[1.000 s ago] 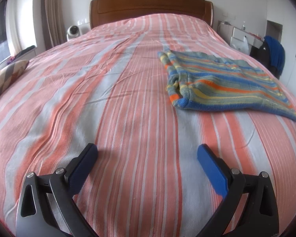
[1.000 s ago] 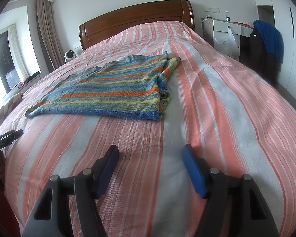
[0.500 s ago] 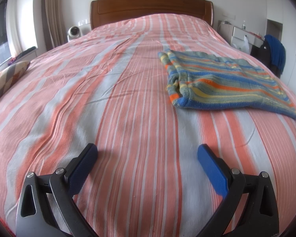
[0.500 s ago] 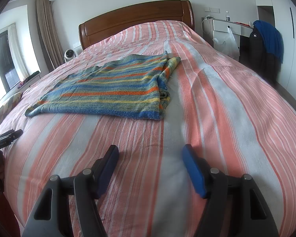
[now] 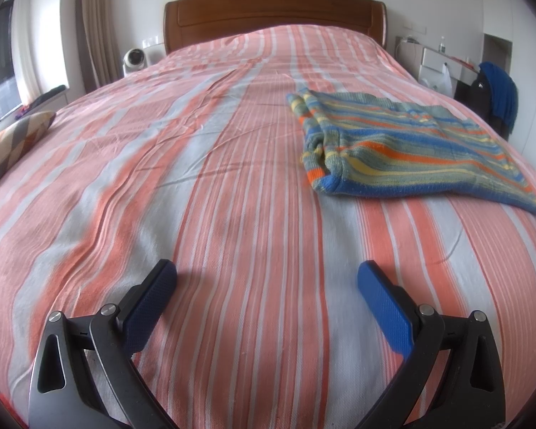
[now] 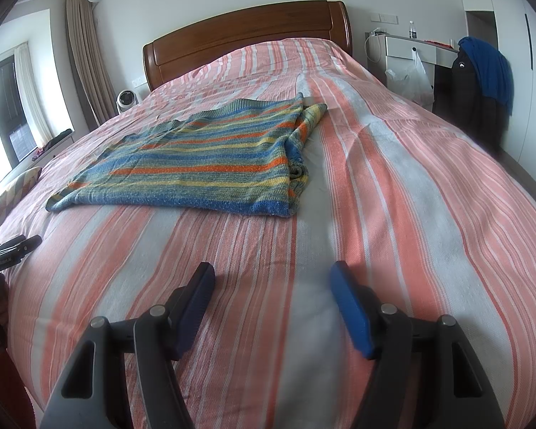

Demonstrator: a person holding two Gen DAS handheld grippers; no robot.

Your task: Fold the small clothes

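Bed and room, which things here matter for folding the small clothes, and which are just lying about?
For the job: striped knit garment, bed cover, left gripper, right gripper.
Lying about: patterned cushion, small fan, blue cloth, plastic bag.

Bare bedspread (image 6: 393,186) lies open up to the sweater (image 6: 203,164).

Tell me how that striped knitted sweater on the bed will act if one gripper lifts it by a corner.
The striped knitted sweater lies flat with soft bunched folds along one side, so it will probably droop and sag rather than hold shape. Its ribbed knit looks grippy, so slipping seems unlikely. Lying on the bedspread, it may drag and stretch when pulled.
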